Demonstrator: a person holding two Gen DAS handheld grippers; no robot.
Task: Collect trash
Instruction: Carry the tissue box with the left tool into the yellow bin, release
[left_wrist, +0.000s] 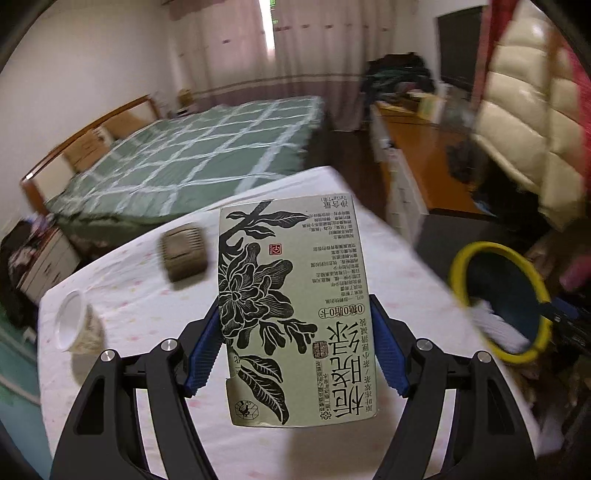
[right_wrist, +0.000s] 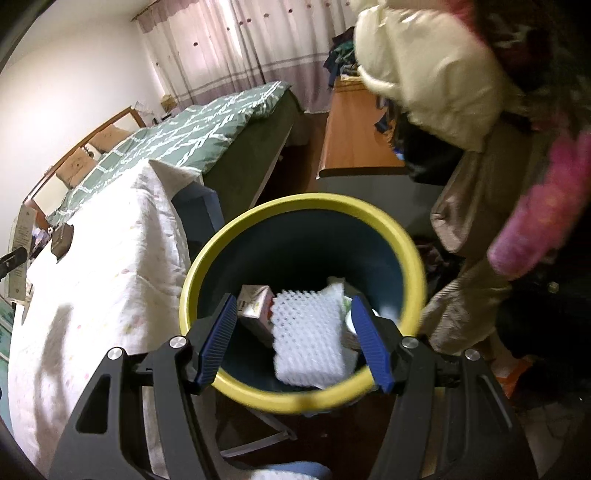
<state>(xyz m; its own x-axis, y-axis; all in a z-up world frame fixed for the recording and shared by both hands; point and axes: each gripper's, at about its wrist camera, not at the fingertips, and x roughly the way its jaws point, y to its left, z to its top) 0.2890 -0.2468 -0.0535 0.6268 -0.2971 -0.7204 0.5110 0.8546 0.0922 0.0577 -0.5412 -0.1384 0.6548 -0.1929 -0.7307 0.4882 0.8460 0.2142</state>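
**Bedroom with curtained window**

A bed (left_wrist: 192, 155) with a green checked cover and wooden headboard (left_wrist: 74, 147) lies at ten o'clock. Pink curtains (left_wrist: 295, 44) at twelve let daylight through. White walls (left_wrist: 92, 55). An orange wooden cabinet (left_wrist: 417, 147) stands at two o'clock.

A: The box (left_wrist: 291, 314) between the left tongs (left_wrist: 295, 347) looks like matt printed cardboard, and the pads (left_wrist: 388, 354) are ribbed blue rubber on black plastic arms.

B: Beneath it, the tablecloth (left_wrist: 129, 295) is soft, faintly printed cotton. Ahead of the right tongs (right_wrist: 293, 341), the bin (right_wrist: 207, 266) is smooth plastic, and inside lies white foam netting (right_wrist: 306, 332).
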